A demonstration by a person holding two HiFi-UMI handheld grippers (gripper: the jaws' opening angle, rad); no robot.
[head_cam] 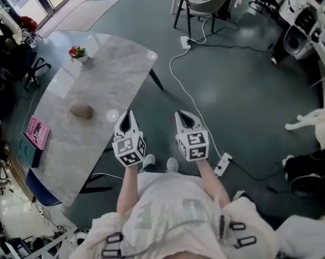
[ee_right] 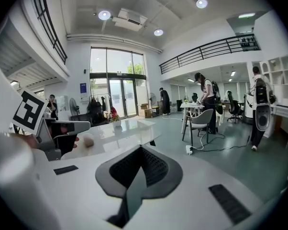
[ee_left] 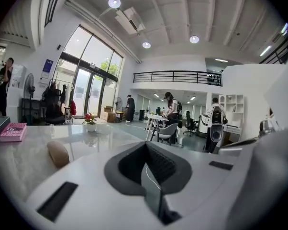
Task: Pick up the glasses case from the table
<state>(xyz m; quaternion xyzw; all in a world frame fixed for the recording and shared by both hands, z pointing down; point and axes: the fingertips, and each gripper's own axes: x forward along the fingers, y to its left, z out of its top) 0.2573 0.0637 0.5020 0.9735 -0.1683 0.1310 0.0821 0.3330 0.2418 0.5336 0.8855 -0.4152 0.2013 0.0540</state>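
The glasses case is a brown oval pouch lying flat on the grey marble table, toward its left side. It shows at the left of the left gripper view and small in the right gripper view. My left gripper hovers just off the table's right edge, to the right of the case and apart from it, jaws shut and empty. Beside it over the floor is my right gripper, also shut with nothing in it.
A small pot of red flowers stands at the table's far end. A pink book lies at its left edge on a dark box. A chair and a power strip with its cable are on the floor ahead.
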